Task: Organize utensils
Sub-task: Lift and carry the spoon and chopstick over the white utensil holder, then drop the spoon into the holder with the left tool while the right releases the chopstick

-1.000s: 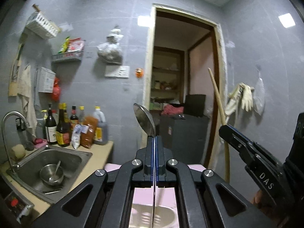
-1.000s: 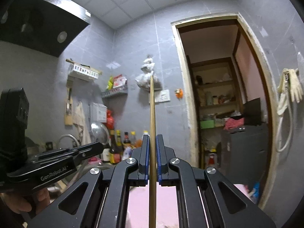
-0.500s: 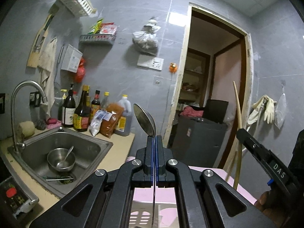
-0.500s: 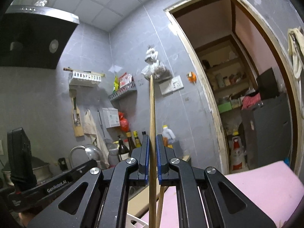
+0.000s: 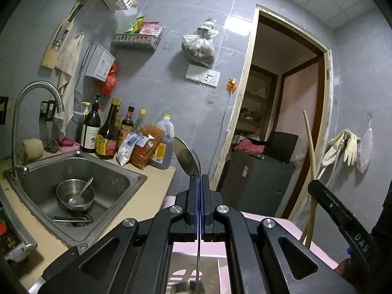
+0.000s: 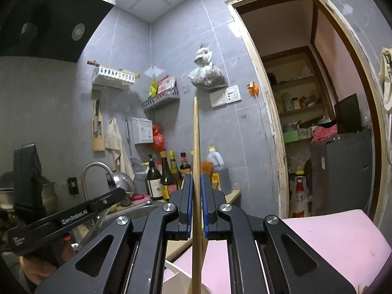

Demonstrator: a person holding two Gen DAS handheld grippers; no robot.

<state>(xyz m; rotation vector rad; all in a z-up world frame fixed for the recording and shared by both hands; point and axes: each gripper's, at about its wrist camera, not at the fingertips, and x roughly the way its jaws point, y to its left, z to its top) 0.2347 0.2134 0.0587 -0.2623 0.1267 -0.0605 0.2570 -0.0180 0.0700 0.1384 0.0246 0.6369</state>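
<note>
My left gripper (image 5: pixel 198 182) is shut on the thin handle of a metal spoon (image 5: pixel 186 158), whose bowl stands upright above the fingertips. My right gripper (image 6: pixel 196 180) is shut on wooden chopsticks (image 6: pixel 196 142) that point straight up. In the left wrist view the right gripper (image 5: pixel 343 223) shows at the right with the chopsticks (image 5: pixel 310 166) rising from it. In the right wrist view the left gripper (image 6: pixel 73 216) shows at the lower left. A white slotted holder (image 6: pixel 177 270) sits below both grippers on a pink mat (image 6: pixel 318 240), mostly hidden by the gripper bodies.
A steel sink (image 5: pixel 117 178) at the left holds a metal bowl (image 5: pixel 74 194) with another spoon in it. Its faucet (image 5: pixel 31 90) arches over it. Several sauce bottles (image 5: pixel 107 132) line the counter's back. A doorway (image 5: pixel 281 122) and a grey cabinet (image 5: pixel 257 178) lie ahead.
Both grippers have sunk and shifted, still holding the spoon and the chopsticks. The sink, counter and pink mat have come further into view, and the left view has rolled.
</note>
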